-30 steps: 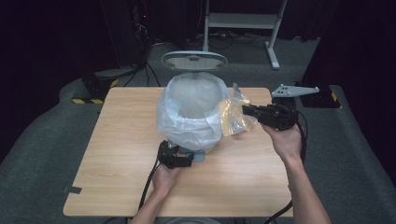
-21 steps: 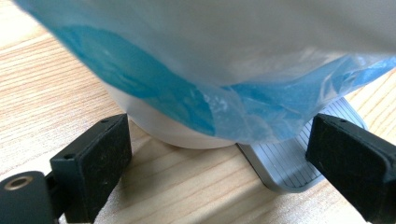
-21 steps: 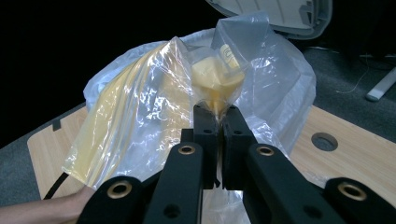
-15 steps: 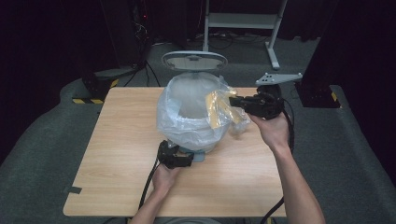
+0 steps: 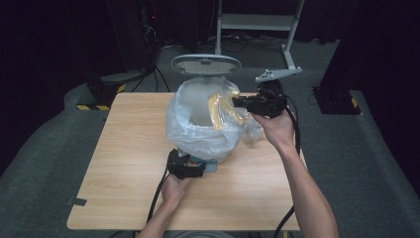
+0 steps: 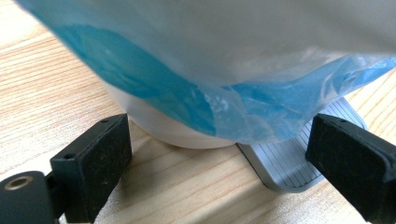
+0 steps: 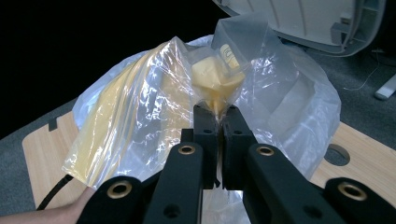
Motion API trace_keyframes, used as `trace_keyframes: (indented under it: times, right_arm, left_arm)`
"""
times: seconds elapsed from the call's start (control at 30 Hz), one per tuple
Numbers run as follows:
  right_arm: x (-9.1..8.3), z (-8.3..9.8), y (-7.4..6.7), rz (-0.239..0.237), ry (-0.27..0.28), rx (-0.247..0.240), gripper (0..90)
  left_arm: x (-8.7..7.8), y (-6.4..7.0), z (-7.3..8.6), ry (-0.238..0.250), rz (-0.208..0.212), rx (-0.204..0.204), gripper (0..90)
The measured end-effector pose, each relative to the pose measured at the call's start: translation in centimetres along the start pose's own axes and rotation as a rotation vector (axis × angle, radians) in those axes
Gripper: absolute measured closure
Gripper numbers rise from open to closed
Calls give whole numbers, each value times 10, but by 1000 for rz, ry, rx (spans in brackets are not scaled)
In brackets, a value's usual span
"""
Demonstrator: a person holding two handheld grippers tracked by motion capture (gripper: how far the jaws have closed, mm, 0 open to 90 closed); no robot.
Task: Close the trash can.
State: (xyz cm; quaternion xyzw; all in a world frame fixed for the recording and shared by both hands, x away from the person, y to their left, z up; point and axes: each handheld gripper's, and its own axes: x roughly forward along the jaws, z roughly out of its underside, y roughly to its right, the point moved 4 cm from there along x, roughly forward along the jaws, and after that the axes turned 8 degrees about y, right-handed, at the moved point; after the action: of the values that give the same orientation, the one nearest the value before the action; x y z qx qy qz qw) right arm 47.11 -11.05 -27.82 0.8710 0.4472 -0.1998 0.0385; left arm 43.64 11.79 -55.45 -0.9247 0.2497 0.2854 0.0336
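A small white pedal bin point(image 6: 173, 130) lined with a clear bluish bag point(image 5: 198, 129) stands mid-table, its grey lid point(image 5: 205, 63) tipped up behind. My left gripper point(image 5: 187, 167) rests on the wood at the bin's foot. It is open in the left gripper view point(image 6: 219, 172), its jaws wide on either side of the bin's base and the grey ribbed pedal point(image 6: 289, 163). My right gripper point(image 5: 237, 102) is raised at the bag's right rim. In its own view point(image 7: 217, 116) it is shut on a crumpled yellow transparent wrapper point(image 7: 140, 116), which hangs over the bag's opening point(image 5: 223, 109).
The wooden table point(image 5: 124, 163) has a round cable hole point(image 7: 338, 154) at the far right and a tape strip point(image 5: 78, 202) at its front left corner. Loose clear plastic point(image 5: 253, 133) bulges beside the bin's right. Dark floor, cables and a white frame point(image 5: 257, 22) lie beyond.
My right gripper has carried the yellow wrapper left and a little farther back, from beside the bin to over the bag's rim. The left gripper has stayed at the bin's base.
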Motion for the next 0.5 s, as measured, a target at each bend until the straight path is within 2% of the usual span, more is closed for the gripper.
trace_keyframes:
  times: [0.13, 0.2, 0.27, 0.5]
  right_arm:
    - [10, -3, 1, -4, -9, 4, 872]
    - [14, -5, 1, -3, -14, 9, 872]
    - [21, -7, 2, 1, -18, 12, 872]
    - [44, -11, 3, 8, -42, 14, 871]
  left_arm:
    - [0, 0, 0, 4, -1, -7, 70]
    - [-2, -2, 1, -32, 16, 24, 70]
    - [-1, -2, 1, -24, 12, 13, 70]
    - [-1, -2, 1, -27, 15, 13, 71]
